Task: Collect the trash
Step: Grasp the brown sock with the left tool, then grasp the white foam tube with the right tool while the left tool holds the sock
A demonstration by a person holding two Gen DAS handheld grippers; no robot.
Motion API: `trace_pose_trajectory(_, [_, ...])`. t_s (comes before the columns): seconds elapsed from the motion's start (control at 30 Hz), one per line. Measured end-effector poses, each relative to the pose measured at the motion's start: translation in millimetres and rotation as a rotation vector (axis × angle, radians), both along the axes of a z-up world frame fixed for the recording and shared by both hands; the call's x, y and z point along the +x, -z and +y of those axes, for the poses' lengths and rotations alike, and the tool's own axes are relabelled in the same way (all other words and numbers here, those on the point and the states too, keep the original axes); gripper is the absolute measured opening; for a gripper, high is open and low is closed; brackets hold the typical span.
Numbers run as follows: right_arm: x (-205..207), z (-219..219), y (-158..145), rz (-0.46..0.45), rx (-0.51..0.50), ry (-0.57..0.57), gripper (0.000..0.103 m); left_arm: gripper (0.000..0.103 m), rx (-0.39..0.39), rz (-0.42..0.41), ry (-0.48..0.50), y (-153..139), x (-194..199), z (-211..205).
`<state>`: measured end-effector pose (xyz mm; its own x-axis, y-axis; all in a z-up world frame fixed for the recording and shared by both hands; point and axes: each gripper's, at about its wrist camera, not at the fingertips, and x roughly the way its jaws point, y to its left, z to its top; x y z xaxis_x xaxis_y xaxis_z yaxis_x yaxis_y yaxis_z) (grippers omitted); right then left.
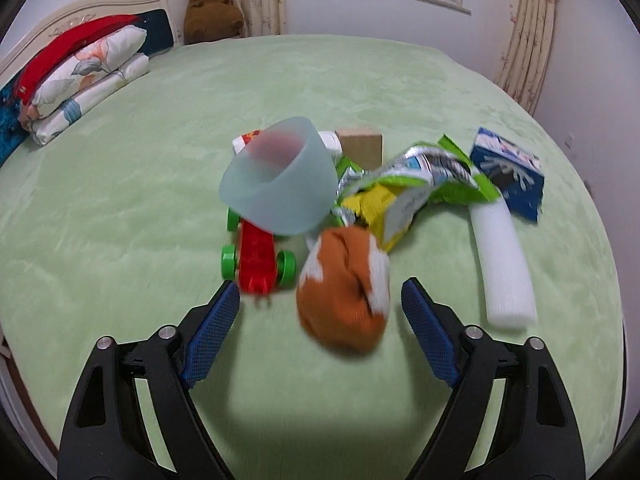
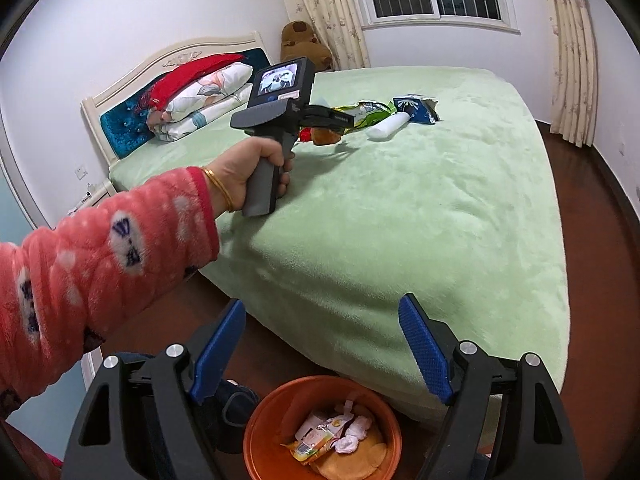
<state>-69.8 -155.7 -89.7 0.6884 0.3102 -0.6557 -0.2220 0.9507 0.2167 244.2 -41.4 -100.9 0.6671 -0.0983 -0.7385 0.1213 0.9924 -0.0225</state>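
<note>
Two claws are at work, and both stand released with nothing between their blue pads. The left claw [image 1: 320, 304] hangs over the green bed [image 1: 160, 184], tipped down at a heap of odds and ends. Just ahead of it, almost between its tips, lies an orange-and-white soft ball [image 1: 344, 292]; beyond and to its left sit a red toy car [image 1: 258, 262] and a pale blue cup [image 1: 278, 180]. Further out to its right lie a crumpled green snack wrapper [image 1: 416, 184], a white foam tube [image 1: 502, 256] and a blue carton [image 1: 510, 172].

The right claw [image 2: 322, 340] waits off the bed's corner, directly above an orange bin [image 2: 264, 432] on the floor that already holds scraps.

To my eye this is the reach for the next piece of rubbish. The wrapper looks the likeliest trash, so the left claw would need to pass the ball, pinch the wrapper, and carry it back to the bin.
</note>
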Motion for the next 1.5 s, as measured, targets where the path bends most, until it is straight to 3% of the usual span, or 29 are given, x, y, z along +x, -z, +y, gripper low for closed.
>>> trace_pose_trajectory(0.07, [4,-1,3,0.007,0.01,-0.002,0.077,0.04,-0.001,0.016,0.015,2,3,-1])
trace_pose_trajectory(0.13, [6,-3,4,0.008,0.02,-0.003,0.077,0.031,-0.001,0.031,0.032,4,6,-1])
trace_pose_trajectory(0.27, [10,-6,6,0.012,0.039,0.007,0.077,0.026,0.023,0.013,0.044,1,1,-4])
trace_pose_trajectory(0.53, [15,-12,9,0.02,0.053,0.028,0.077,0.025,0.0,-0.022,0.058,-8,-17,2])
trace_pose_trajectory(0.73, [20,-14,7,0.014,0.059,0.042,0.077,0.025,-0.053,-0.061,0.102,-24,-52,16])
trace_pose_trajectory(1.0, [63,-38,-10,-0.018,0.1,0.092,0.077,0.025,-0.1,-0.087,0.158,-38,-94,33])
trace_pose_trajectory(1.27, [173,-49,-27,-0.027,0.14,0.13,0.077,0.025,-0.136,-0.1,0.172,-42,-124,51])
trace_pose_trajectory(1.5, [296,-17,-20,0.063,-0.004,0.18,0.077,0.025,-0.153,-0.128,0.156,-48,-138,66])
